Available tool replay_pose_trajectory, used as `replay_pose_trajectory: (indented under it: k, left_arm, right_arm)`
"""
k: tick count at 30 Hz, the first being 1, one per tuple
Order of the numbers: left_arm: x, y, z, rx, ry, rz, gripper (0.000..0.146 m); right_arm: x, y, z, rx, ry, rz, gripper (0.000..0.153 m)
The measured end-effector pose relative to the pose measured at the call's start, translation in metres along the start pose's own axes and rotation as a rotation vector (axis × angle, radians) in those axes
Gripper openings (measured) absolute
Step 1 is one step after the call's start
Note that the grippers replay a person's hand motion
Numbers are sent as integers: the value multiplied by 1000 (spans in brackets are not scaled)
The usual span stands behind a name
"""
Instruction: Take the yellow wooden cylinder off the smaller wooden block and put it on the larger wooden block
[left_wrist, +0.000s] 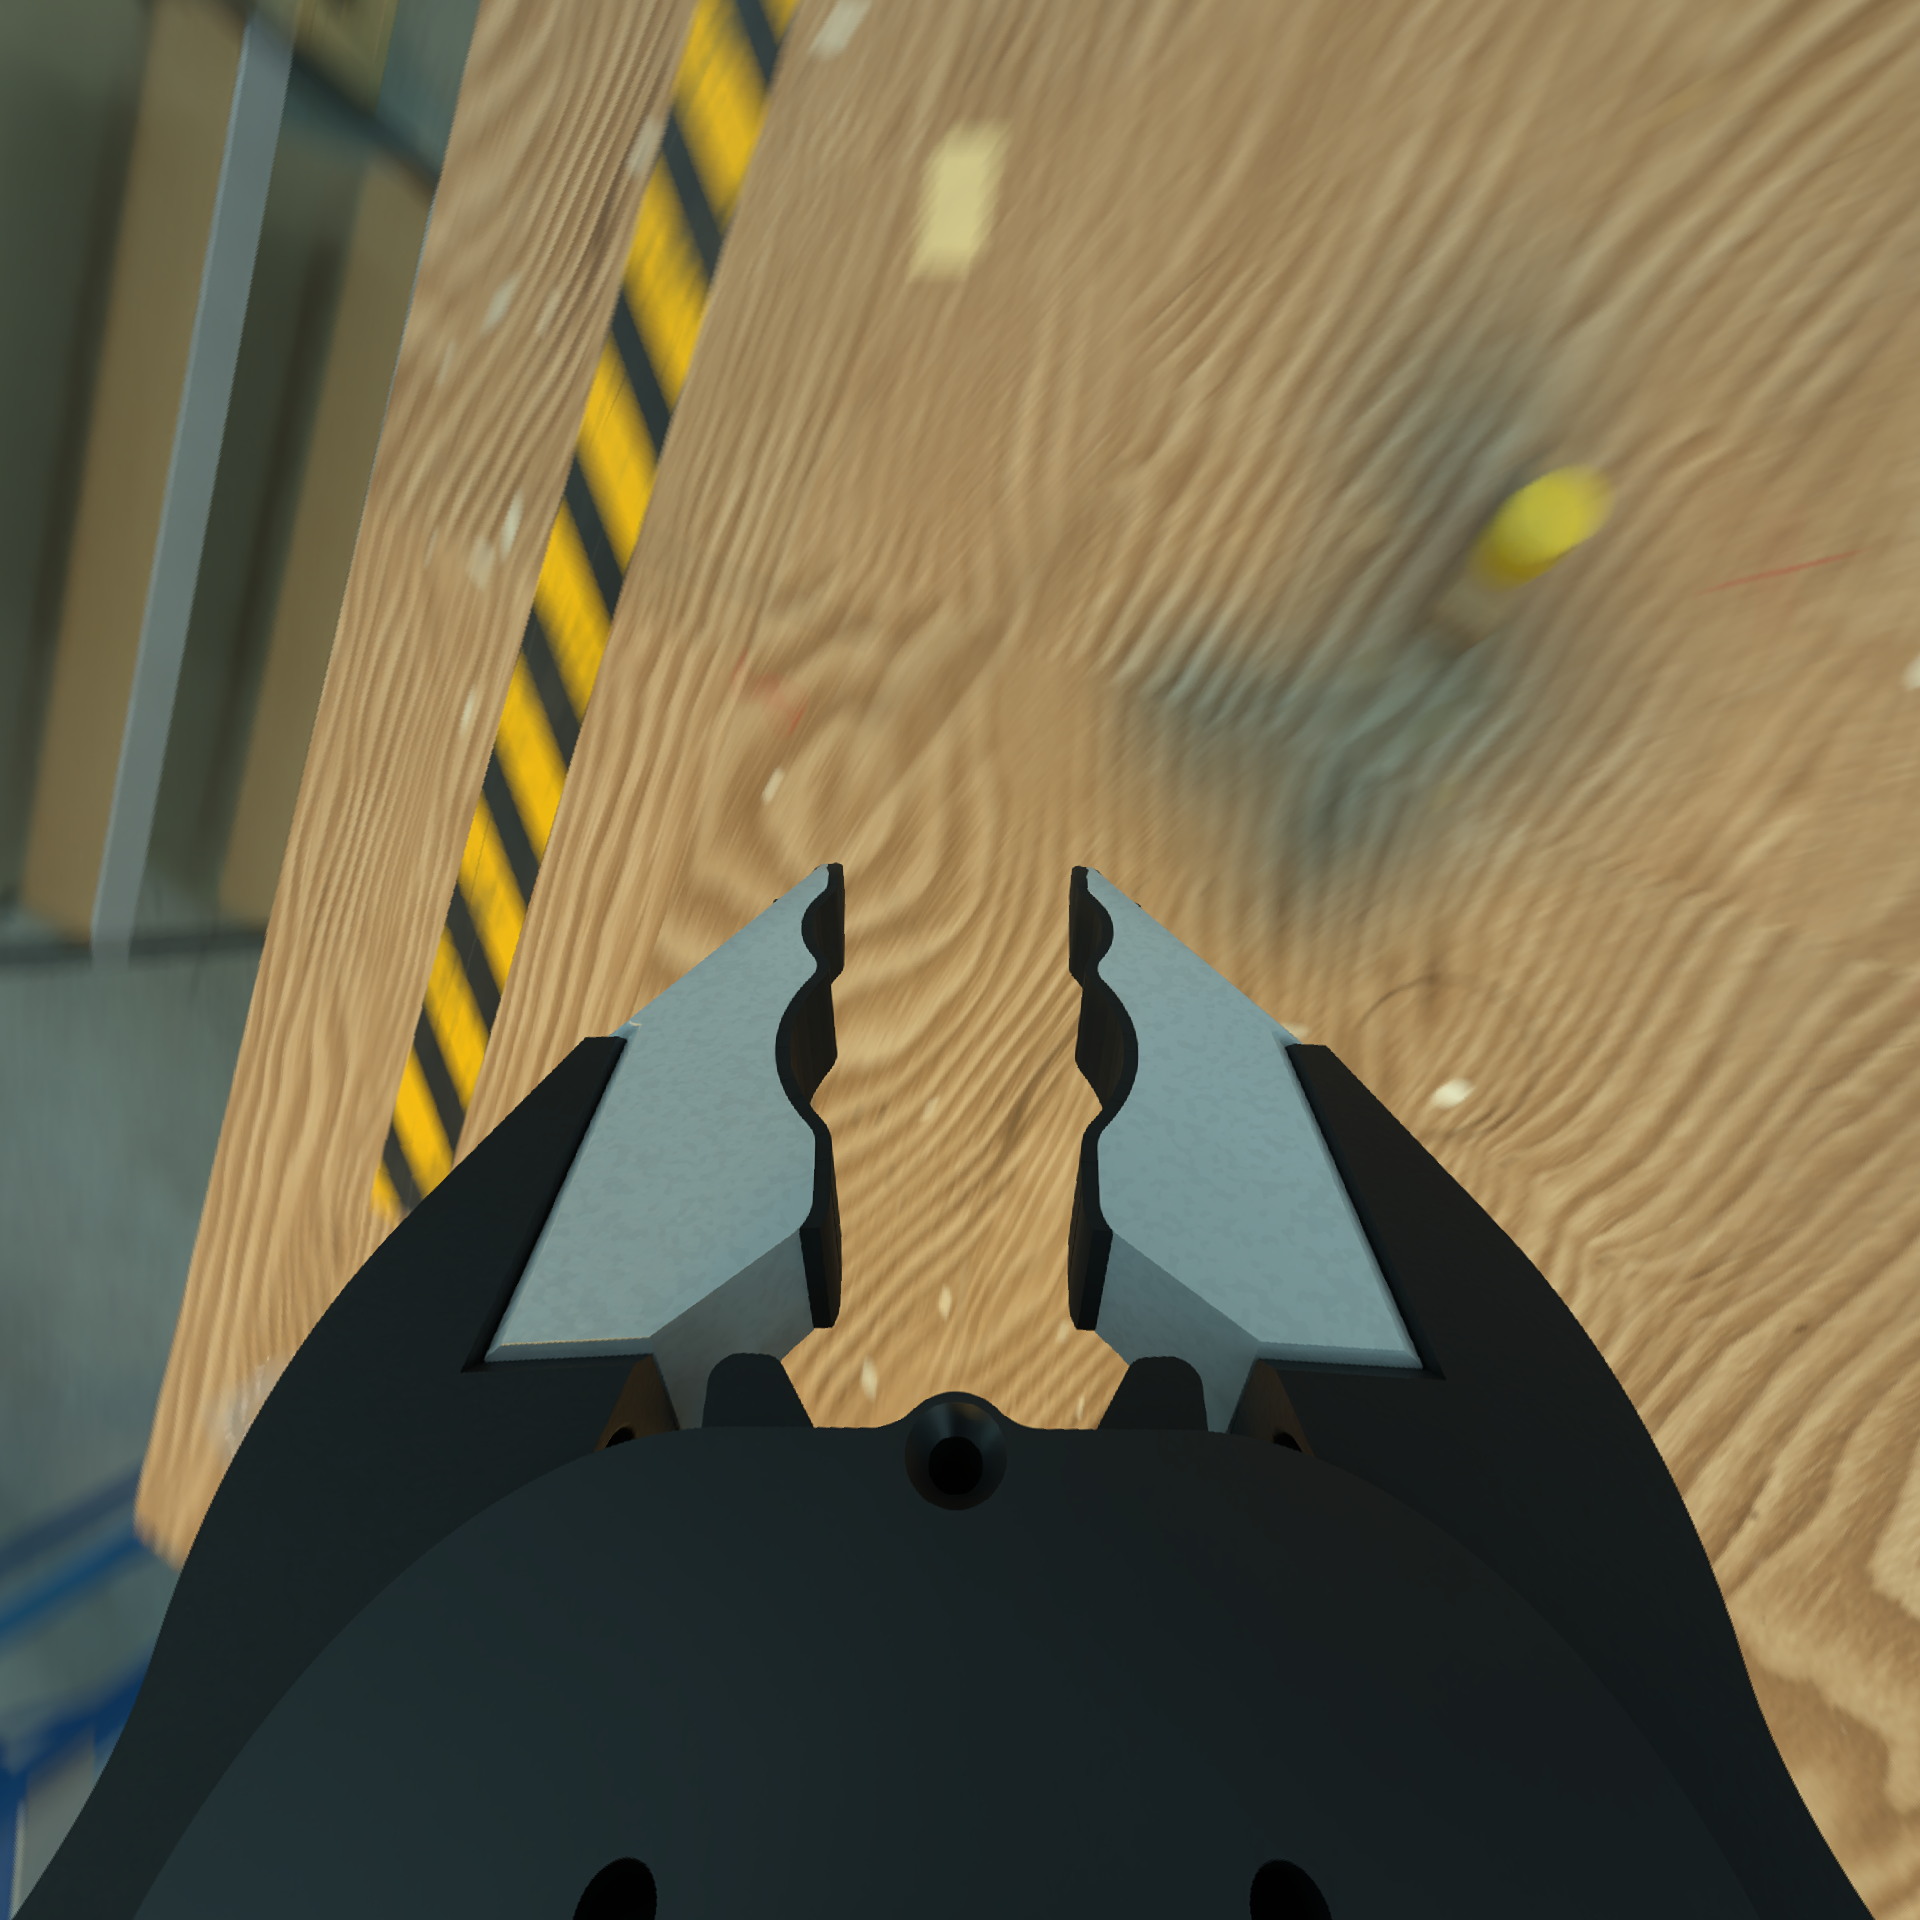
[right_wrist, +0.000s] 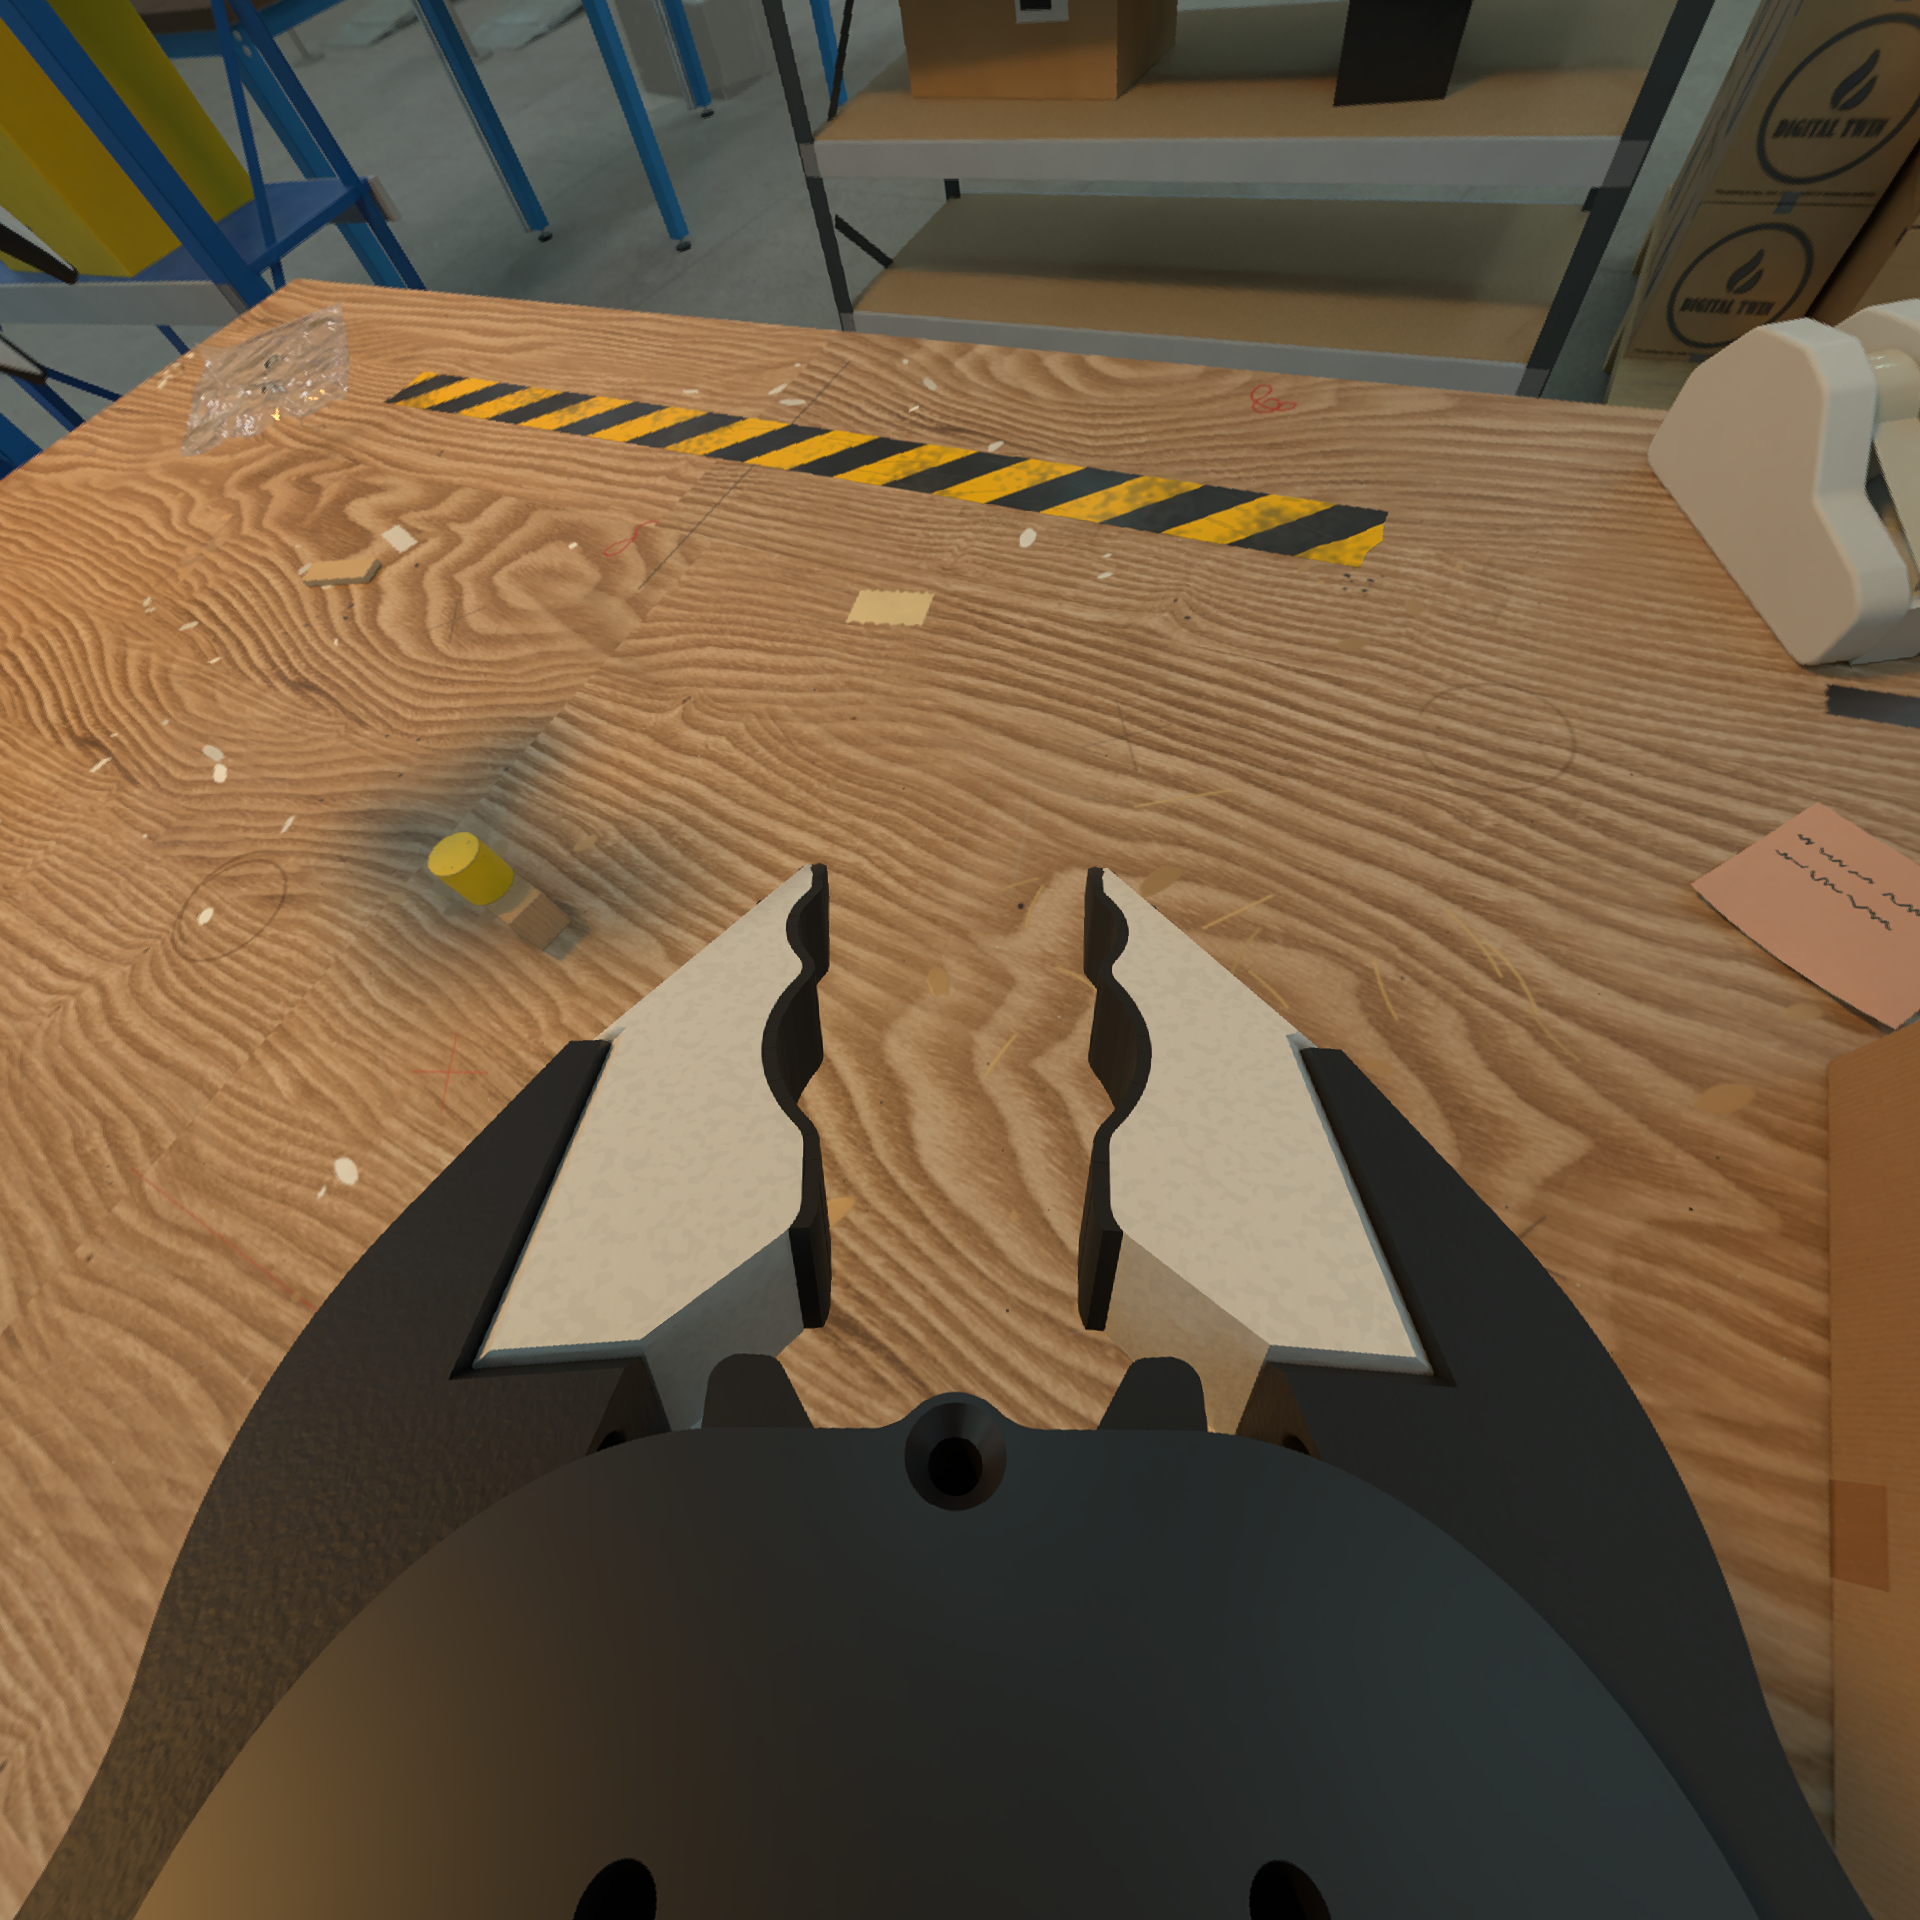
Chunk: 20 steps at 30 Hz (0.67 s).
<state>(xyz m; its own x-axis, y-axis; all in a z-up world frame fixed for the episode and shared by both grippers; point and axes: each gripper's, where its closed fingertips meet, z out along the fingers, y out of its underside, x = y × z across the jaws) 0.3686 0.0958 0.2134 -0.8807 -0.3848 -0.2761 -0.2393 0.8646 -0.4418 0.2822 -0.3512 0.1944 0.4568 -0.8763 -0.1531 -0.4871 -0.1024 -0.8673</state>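
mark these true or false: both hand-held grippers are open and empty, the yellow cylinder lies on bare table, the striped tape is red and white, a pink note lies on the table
1. Both the left hand-held gripper and the right hand-held gripper are open and empty. True.
2. The yellow cylinder lies on the bare table. False: it sits on a small wooden block.
3. The striped tape is red and white. False: yellow and black.
4. A pink note lies on the table. True.

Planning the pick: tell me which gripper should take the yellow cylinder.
Probably the left gripper: open, tilted down over the table, yellow cylinder ahead to its right. The right gripper, also open, sees it farther off to its left.
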Motion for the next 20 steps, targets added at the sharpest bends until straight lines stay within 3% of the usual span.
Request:
replay_pose_trajectory:
  k: [4,9,14,20]
  left_arm:
    - [-81,106,6,-238,-166,-170,43]
    - [-104,205,48,-463,-89,-171,42]
    - [-105,234,90,-500,8,-276,42]
    - [-111,251,108,-573,17,-278,42]
  right_arm:
    - [-1,-1,0,3,0,0,49]
    - [-2,1,3,-19,6,-5,49]
    - [-4,3,6,-43,19,-13,49]
    - [-4,5,8,-60,23,-12,49]
